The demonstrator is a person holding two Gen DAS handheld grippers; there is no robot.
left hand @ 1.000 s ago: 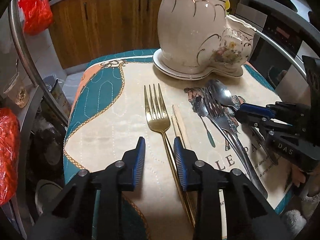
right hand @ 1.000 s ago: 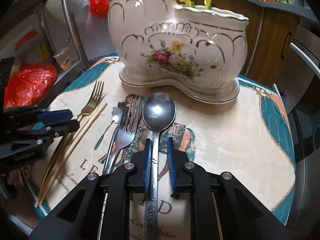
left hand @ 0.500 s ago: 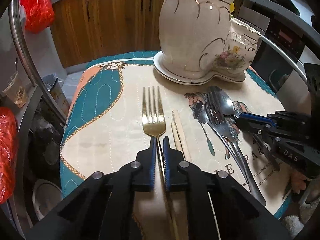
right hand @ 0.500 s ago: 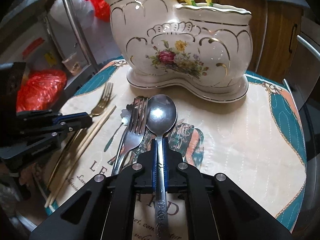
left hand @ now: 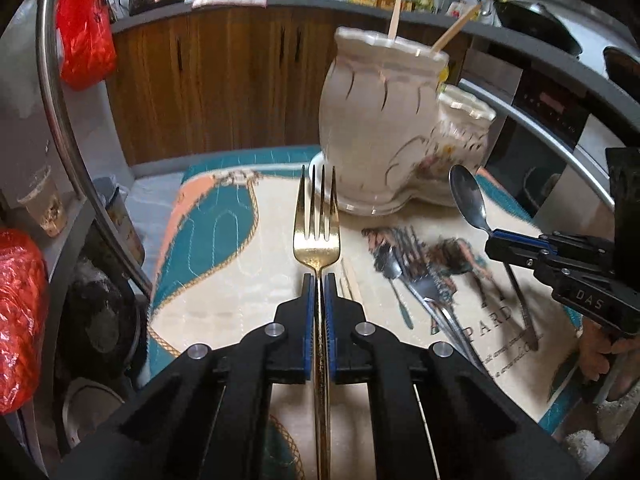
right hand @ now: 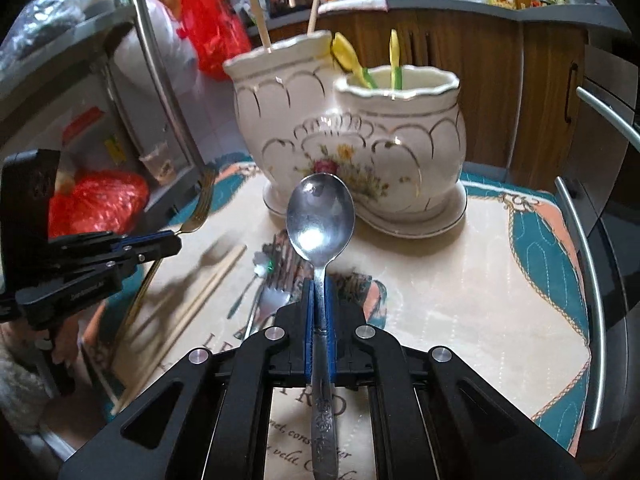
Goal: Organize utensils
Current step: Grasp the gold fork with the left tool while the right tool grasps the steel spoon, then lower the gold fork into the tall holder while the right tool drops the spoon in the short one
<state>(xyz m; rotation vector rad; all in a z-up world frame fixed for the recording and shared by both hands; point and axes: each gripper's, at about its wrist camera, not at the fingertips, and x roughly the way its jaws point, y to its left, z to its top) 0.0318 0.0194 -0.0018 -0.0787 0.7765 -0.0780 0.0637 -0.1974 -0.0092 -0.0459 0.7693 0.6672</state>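
Ceramic holder (right hand: 360,152) (floral), chopsticks (right hand: 192,304) lying loose

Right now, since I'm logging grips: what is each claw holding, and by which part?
The left claw pinches the gold fork on its handle just below the head. The right claw pinches the silver spoon on its neck below the bowl.
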